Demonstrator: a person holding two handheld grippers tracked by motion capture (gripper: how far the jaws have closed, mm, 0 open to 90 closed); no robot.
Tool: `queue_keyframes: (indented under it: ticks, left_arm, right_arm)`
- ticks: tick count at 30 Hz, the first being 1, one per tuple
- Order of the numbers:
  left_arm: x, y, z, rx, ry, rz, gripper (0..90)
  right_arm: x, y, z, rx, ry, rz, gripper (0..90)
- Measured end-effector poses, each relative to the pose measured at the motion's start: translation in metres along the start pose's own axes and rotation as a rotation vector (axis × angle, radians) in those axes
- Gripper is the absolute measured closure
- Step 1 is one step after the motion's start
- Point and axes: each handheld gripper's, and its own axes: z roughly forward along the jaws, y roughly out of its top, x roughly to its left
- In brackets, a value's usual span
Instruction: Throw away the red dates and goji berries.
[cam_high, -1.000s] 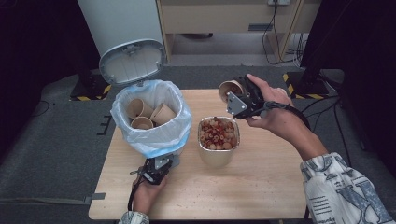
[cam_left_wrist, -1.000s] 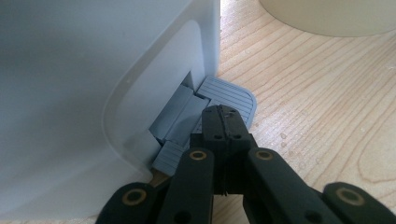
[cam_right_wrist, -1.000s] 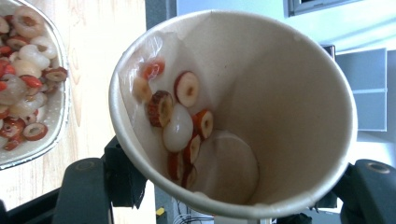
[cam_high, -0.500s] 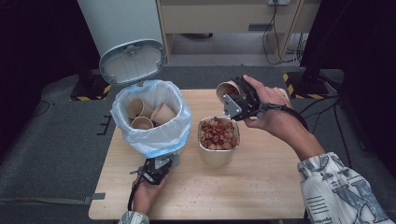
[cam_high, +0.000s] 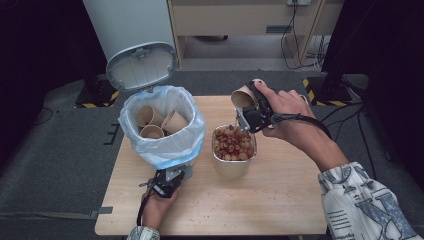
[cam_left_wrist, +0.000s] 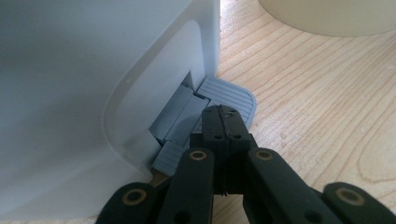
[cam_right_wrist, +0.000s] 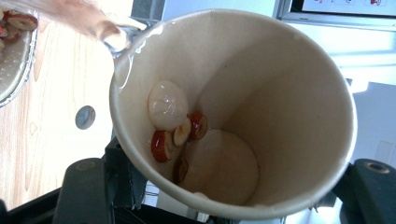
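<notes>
A tilted paper cup (cam_high: 243, 97) is held in my right gripper (cam_high: 248, 116), which is shut on it, above the far rim of a foil container (cam_high: 233, 167) of red and pale fruit pieces (cam_high: 232, 142). In the right gripper view the cup (cam_right_wrist: 280, 93) holds a white round piece (cam_right_wrist: 168, 105) and red slices (cam_right_wrist: 161, 145), and liquid (cam_right_wrist: 93, 23) runs off its lip. My left gripper (cam_high: 167, 182) is shut, with its tip (cam_left_wrist: 224, 116) resting on the grey pedal (cam_left_wrist: 233, 95) at the foot of the white bin (cam_left_wrist: 93, 70).
The bin (cam_high: 192, 132) has a blue liner and its lid (cam_high: 141, 65) stands open. Several used paper cups (cam_high: 150, 116) lie inside. The bin stands at the table's left, with the container just right of it. Bare wood (cam_high: 280, 200) lies at the front right.
The right gripper has shifted slightly left and down with the cup, nearer the container. The left gripper has stayed on the pedal.
</notes>
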Motion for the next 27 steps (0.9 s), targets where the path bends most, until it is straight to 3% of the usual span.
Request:
queue_keyframes:
  ticks: [9,27]
  left_arm:
    - [-0.0001,0.0000,0.0000,0.000,0.001,0.001,89.9]
    - [-0.0001,0.0000,0.0000,0.000,0.001,-0.001,89.9]
  right_arm:
    - [-0.0038,-0.0046,-0.0021,-0.007,-0.001,0.034,30.9]
    - [-0.0026,-0.0040,-0.0023,-0.008,0.000,0.026,30.9]
